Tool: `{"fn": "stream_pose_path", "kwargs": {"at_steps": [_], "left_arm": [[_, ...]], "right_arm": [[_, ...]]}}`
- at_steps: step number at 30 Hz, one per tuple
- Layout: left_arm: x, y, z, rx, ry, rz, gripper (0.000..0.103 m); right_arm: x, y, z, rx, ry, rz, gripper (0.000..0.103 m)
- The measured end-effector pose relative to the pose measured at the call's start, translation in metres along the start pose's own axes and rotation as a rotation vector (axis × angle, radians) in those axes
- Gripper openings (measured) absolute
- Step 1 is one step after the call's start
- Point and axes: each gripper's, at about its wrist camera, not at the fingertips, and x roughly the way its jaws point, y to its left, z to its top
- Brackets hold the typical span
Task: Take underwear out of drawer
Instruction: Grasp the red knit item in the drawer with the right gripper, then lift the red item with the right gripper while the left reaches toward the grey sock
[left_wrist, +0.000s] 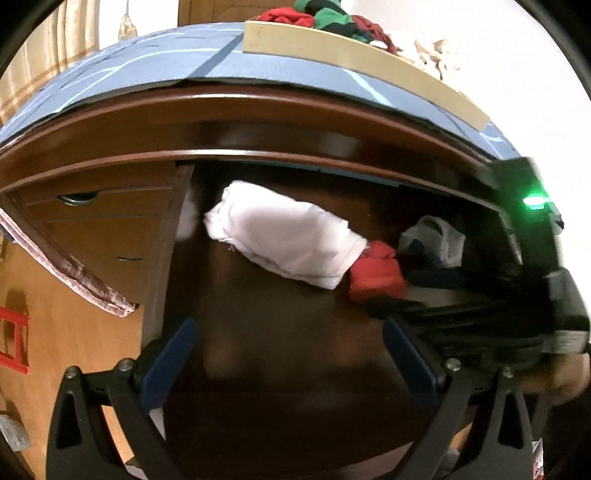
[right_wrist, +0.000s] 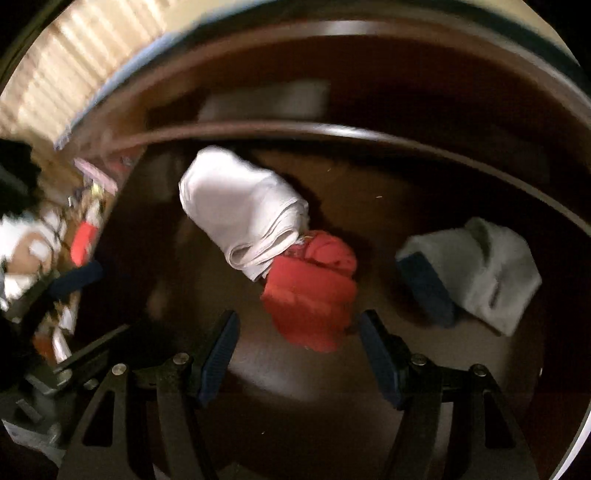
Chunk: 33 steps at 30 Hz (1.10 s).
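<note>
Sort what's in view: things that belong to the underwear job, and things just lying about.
Job:
- open drawer
- white folded garment
- red garment
- grey garment
- right gripper, open

Lying about:
- red and green clothes pile
- blue cloth
- wooden board

We see three folded bundles on the dark drawer (right_wrist: 424, 177) floor: white roll (right_wrist: 240, 210) touching red underwear (right_wrist: 314, 291), grey-and-navy piece (right_wrist: 476, 273) apart.

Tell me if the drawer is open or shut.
Open. Both wrist views look down into the drawer, where the white bundle, red underwear and grey piece lie on its dark floor.
</note>
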Motion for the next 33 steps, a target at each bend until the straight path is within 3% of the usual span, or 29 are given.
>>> {"fn": "stream_pose_path", "kwargs": {"at_steps": [4,7,9,11,14,19,23,27,33], "left_arm": [[-0.002,0.000,0.003,0.035,-0.010,0.042,0.100],[-0.002,0.004,0.005,0.003,0.006,-0.009,0.100],[-0.001,0.003,0.006,0.001,0.013,-0.015,0.100],[0.001,0.002,0.006,0.005,0.016,-0.004,0.100],[0.002,-0.001,0.006,0.012,0.023,-0.007,0.100],[0.003,-0.011,0.009,0.059,0.030,-0.021,0.100],[0.007,-0.026,0.015,0.107,0.036,-0.038,0.100],[0.012,-0.061,0.026,0.197,0.038,-0.077,0.100],[0.026,-0.123,0.043,0.306,0.026,-0.111,0.100]], "right_arm": [[0.017,0.008,0.012,-0.063,0.071,-0.021,0.065],[0.026,0.009,0.016,-0.075,0.116,-0.045,0.065],[0.030,0.010,0.014,-0.083,0.144,-0.047,0.057],[0.031,0.008,0.013,-0.086,0.150,-0.059,0.045],[0.028,0.003,0.012,-0.088,0.142,-0.055,0.036],[0.014,-0.015,0.000,-0.047,0.100,-0.023,0.028],[-0.016,-0.042,-0.027,0.053,0.022,0.047,0.027],[-0.071,-0.079,-0.053,0.184,-0.140,0.111,0.027],[-0.160,-0.125,-0.088,0.318,-0.394,0.058,0.027]]}}
